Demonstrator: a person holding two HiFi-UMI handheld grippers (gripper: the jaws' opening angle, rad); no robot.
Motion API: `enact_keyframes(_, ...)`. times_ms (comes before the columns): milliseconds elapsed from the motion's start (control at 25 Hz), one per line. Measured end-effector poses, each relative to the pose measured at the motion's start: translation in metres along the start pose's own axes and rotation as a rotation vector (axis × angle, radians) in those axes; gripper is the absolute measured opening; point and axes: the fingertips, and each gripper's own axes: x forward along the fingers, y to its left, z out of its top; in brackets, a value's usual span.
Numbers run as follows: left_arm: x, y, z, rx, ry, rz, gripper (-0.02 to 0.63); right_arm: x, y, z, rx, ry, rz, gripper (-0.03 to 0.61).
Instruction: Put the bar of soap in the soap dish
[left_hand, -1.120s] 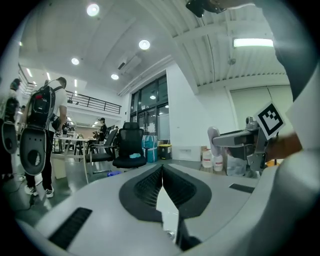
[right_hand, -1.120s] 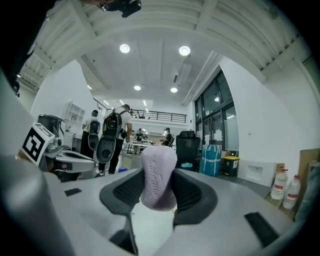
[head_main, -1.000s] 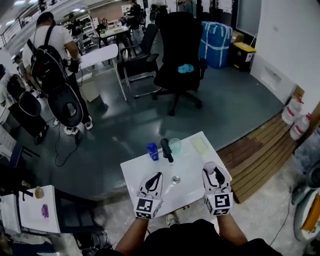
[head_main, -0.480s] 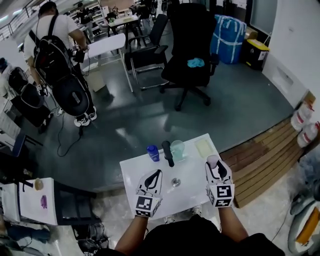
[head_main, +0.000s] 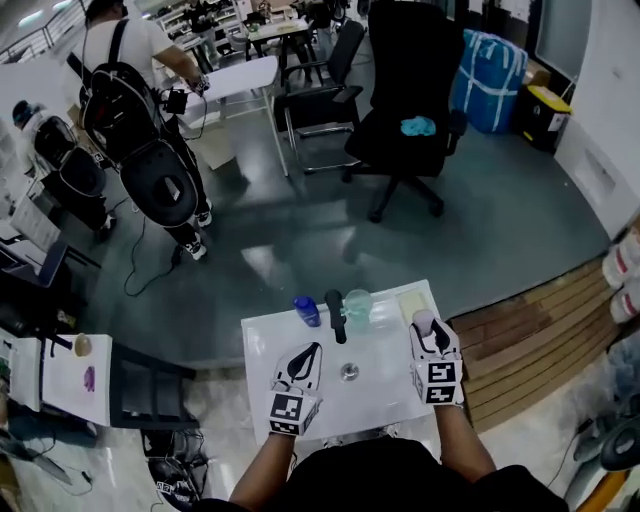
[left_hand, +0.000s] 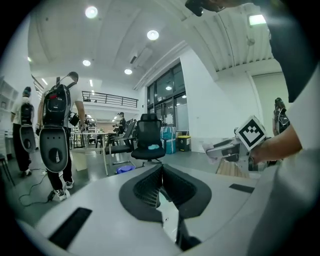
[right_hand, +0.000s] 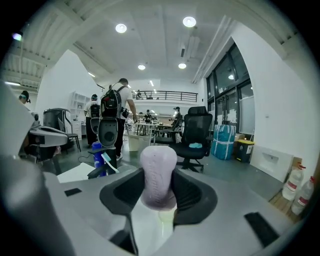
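1. Left gripper (head_main: 309, 354): over the near left part of the white desk (head_main: 380, 395). Its own view shows the fingers (left_hand: 150, 187) clenched tip to tip, nothing between them. From overhead only the black wedge of the tips is seen.

2. Right gripper (head_main: 430, 330): over the right side of the desk, well apart from the left gripper. Its fingers (right_hand: 187, 192) are seen grasping the bar of soap (right_hand: 158, 167), which is pale purple and rounded, standing on end and sticking out past the tips. From overhead the soap is only a small pale knob at the tips.

3. Soap dish (head_main: 409, 297): pale yellow-green, at the far right corner of the desk. The soap is held at its near edge, not laid in it. In the right gripper view a pale yellow-green patch shows under the soap.

4. Drain (head_main: 348, 372): a metal ring between the two grippers, seen only from overhead.

5. Far edge of the desk, left to right: a blue cup (head_main: 306, 310), a black tap (head_main: 335, 315) and a green cup (head_main: 357, 303). A toothbrush (right_hand: 108, 163) in the blue cup is made out only in the right gripper view.

6. On the floor beyond: a black office chair (head_main: 410, 90) with a blue cloth (head_main: 418, 126) on its seat, and at far left a person with a backpack (head_main: 130, 85).
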Motion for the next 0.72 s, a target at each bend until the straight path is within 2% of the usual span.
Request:
enact_keyframes(320, -0.001, 0.0, -0.018, -0.048, 0.039, 0.066, 0.021, 0.04, -0.022, -0.03, -0.049, 0.102, 0.041, 0.187)
enact_keyframes(520, -0.002, -0.003, -0.031, -0.056, 0.068, 0.088, 0.021, 0.061, -0.033, -0.052, -0.032, 0.178, 0.061, 0.187)
enact_keyframes(720, -0.001, -0.001, -0.03, -0.043, 0.063, 0.118, 0.021, 0.091, -0.037, -0.074, -0.02, 0.264, 0.125, 0.187)
